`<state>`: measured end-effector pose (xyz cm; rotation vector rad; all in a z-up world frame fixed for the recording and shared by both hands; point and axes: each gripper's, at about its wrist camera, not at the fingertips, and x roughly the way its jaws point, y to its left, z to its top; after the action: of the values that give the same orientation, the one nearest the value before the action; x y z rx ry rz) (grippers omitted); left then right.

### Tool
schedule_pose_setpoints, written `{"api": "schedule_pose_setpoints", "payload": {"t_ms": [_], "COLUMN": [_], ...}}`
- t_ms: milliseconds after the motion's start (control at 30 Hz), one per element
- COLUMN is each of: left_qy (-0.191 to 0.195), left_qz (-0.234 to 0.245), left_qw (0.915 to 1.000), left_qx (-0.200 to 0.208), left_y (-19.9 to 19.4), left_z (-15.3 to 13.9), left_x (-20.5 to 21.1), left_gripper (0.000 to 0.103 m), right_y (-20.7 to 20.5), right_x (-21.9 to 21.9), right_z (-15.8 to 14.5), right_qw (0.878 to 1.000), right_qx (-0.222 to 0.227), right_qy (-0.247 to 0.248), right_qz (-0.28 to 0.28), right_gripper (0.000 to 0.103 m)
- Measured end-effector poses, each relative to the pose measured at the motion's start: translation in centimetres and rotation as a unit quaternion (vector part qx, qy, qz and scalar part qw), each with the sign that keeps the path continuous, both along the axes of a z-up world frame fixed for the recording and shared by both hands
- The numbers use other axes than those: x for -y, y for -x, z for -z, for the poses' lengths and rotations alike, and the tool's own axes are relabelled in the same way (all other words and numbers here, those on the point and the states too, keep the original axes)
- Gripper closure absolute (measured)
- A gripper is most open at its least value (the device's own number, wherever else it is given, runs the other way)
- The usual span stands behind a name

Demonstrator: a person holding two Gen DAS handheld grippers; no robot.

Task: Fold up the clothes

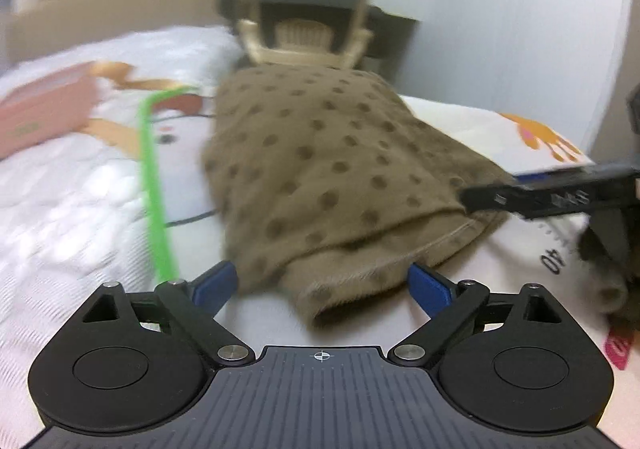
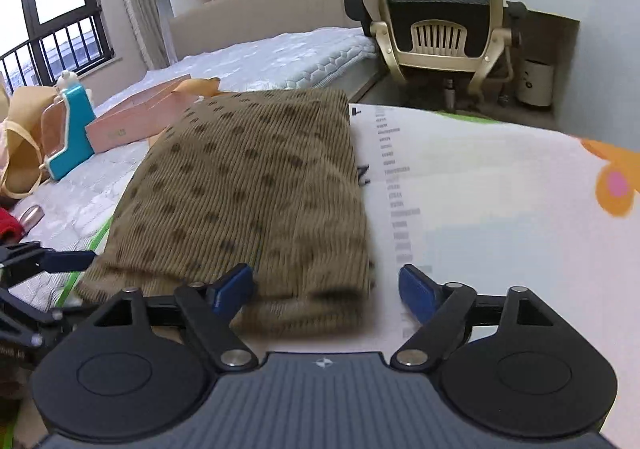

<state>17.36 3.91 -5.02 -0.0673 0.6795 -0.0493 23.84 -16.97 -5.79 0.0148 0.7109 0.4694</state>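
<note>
A folded brown ribbed garment with dark dots [image 1: 328, 169] [image 2: 248, 193] lies on a white printed mat. My left gripper [image 1: 322, 285] is open; its blue pads flank the garment's near folded end without pinching it. My right gripper [image 2: 326, 287] is open too, its left pad over the garment's near right corner and its right pad over the bare mat. The right gripper's black finger [image 1: 532, 197] shows at the garment's right edge in the left wrist view. The left gripper's black frame [image 2: 40, 261] appears at the left edge of the right wrist view.
A pink box [image 2: 136, 121] [image 1: 44, 113] and a teal-and-white object [image 2: 74, 121] stand left of the garment. A green strip [image 1: 154, 185] runs along the mat [image 2: 500, 209]. A beige office chair [image 2: 436, 5] stands behind, beside a mattress [image 2: 288, 57].
</note>
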Motion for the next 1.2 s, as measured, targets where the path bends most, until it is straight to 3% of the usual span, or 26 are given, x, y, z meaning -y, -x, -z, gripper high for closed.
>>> {"api": "schedule_pose_setpoints", "payload": {"t_ms": [67,167,300,600,1200], "left_qy": [0.013,0.031,0.02,-0.022,-0.038], "left_qz": [-0.034,-0.055,-0.063,-0.071,-0.065], "left_qw": [0.9993,0.9979,0.9978,0.9973,0.9971], "left_qx": [-0.007,-0.015,-0.006,-0.004,-0.007], "left_y": [1.2,3.0,5.2,7.0,6.7], "left_z": [0.0,-0.3,0.1,0.3,0.6], "left_x": [0.1,0.7,2.7,5.2,5.7], "left_gripper": [0.005,0.002,0.0,0.0,0.0], "right_y": [1.9,4.8,7.8,12.5,12.8], "right_x": [0.3,1.0,1.4,2.2,2.3], "right_z": [-0.2,-0.8,-0.4,-0.1,0.0], "right_qw": [1.0,1.0,1.0,0.997,0.997], "right_qx": [0.009,0.029,0.001,0.02,0.024], "right_qy": [0.004,0.008,0.024,0.078,0.076], "right_qz": [-0.003,-0.001,-0.014,0.004,0.007], "right_gripper": [0.0,0.0,0.0,0.0,0.0]}}
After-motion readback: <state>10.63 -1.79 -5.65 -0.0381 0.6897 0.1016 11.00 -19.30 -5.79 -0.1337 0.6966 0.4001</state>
